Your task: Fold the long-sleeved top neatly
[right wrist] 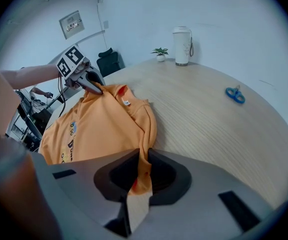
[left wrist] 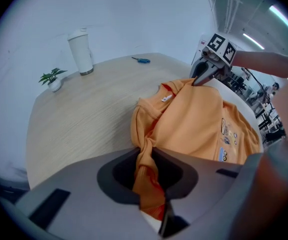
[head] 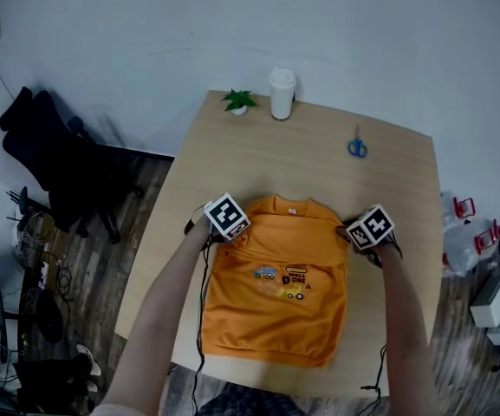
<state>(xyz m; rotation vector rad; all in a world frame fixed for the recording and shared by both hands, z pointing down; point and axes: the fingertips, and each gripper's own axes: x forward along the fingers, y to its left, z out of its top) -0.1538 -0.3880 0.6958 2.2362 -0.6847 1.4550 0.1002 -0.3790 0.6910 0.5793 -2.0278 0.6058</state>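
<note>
Left gripper (head: 224, 230) and right gripper (head: 358, 235) each pinch a shoulder of the orange top (head: 275, 315), collar pointing away.

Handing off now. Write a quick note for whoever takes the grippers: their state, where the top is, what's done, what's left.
Left gripper: shut on the orange top at its near shoulder.
Right gripper: shut on the other shoulder.
The top lies on the table, print up, collar far from you.
Done: no sleeves stick out, so they seem folded in.
Left: probably bring the shoulders down to the hem.
The scissors and cup stand clear.
</note>
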